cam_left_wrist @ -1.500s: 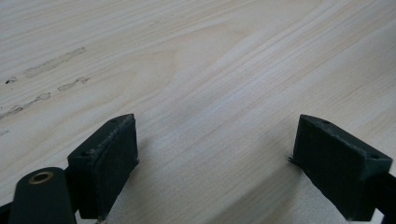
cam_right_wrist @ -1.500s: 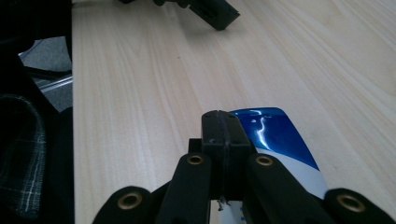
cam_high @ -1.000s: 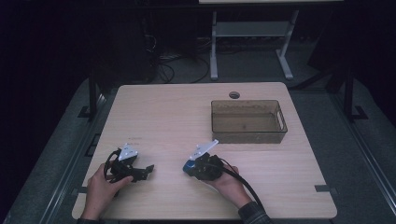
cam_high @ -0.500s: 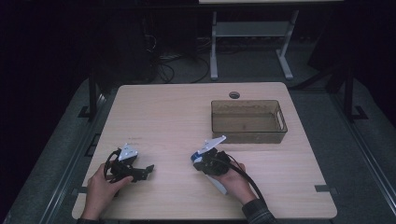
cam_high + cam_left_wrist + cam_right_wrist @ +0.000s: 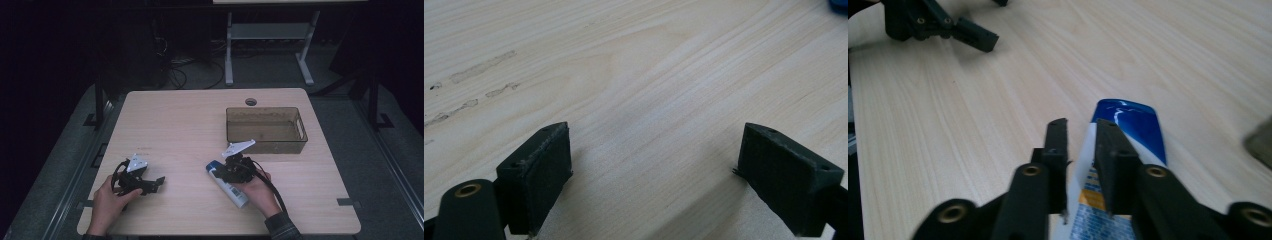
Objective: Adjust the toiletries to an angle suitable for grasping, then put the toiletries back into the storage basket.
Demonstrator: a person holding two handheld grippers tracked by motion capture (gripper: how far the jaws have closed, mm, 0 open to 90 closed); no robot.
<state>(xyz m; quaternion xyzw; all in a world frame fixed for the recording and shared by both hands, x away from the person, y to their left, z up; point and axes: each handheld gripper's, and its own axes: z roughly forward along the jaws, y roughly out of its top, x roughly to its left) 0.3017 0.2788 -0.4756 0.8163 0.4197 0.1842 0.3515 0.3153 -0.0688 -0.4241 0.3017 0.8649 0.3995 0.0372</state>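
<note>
So the thing here is a white tube (image 5: 227,182) w/ a blue end, prob lotion or cream. It's lying flat on the wooden table (image 5: 190,120), front-center, blue end pointing away from the person, just beside the near-left corner of the brown bin (image 5: 265,130) but not touching it.

Handling-wise it looks like soft plastic, light, a bit slick, and it'll squish if pinched hard. Round-ish body means it could roll or squirt sideways out of a grip. Best bet imo is grabbing across the middle of the body where it's fullest, not the flat crimped end or the blue end.

The right gripper (image 5: 1082,131) sits right over the tube, jaws nearly together w/ a narrow gap. One jaw is over the tube's edge, the other over bare table, so it doesn't look like a real grip yet; can't tell for sure if it's pinching anything.

The left gripper (image 5: 654,165) rests on the table at front-left, well apart from the tube, jaws spread wide w/ nothing btw them.
</note>
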